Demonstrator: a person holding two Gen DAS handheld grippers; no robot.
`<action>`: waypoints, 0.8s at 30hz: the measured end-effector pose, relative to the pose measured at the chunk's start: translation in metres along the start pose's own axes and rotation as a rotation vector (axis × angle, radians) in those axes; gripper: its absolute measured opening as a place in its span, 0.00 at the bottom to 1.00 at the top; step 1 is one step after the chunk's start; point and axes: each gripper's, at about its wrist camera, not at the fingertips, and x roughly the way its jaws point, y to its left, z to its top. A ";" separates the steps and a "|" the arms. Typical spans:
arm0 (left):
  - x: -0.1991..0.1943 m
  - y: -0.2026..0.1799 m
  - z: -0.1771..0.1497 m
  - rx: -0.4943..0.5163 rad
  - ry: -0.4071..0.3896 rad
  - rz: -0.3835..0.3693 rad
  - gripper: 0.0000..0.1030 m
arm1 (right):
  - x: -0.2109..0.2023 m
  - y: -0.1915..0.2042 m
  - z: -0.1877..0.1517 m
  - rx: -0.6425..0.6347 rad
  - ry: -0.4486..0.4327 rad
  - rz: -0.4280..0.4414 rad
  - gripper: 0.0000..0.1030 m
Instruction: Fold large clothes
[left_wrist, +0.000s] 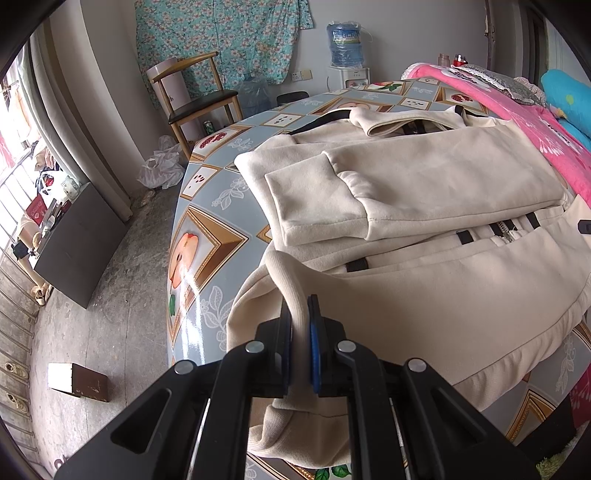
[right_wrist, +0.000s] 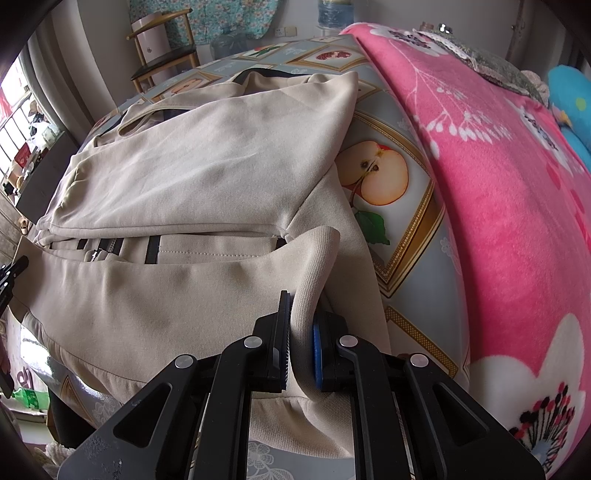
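Note:
A large beige jacket (left_wrist: 424, 173) with black stripes and a zipper lies on the table, its sleeves folded across the body. My left gripper (left_wrist: 298, 314) is shut on the ribbed hem at the jacket's near left corner, which curls up between the blue pads. In the right wrist view the same jacket (right_wrist: 207, 162) spreads ahead, and my right gripper (right_wrist: 300, 314) is shut on the ribbed hem at the near right corner. The left gripper's tip (right_wrist: 11, 273) shows at the left edge of that view.
The table (left_wrist: 207, 229) wears a fruit-print oilcloth. A pink floral blanket (right_wrist: 498, 192) lies along its right side, with a blue cushion (left_wrist: 569, 96) beyond. A wooden chair (left_wrist: 199, 99), a water dispenser (left_wrist: 347, 48), plastic bags and a dark board stand on the floor to the left.

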 end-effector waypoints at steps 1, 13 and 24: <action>0.000 0.000 0.000 0.003 -0.002 0.004 0.08 | 0.000 0.000 0.000 0.000 0.000 0.000 0.10; -0.010 -0.009 0.005 0.024 -0.002 0.061 0.08 | -0.006 -0.004 0.000 0.008 -0.025 0.014 0.09; -0.031 -0.010 0.011 0.014 -0.044 0.063 0.07 | -0.049 0.005 0.004 -0.004 -0.139 -0.028 0.07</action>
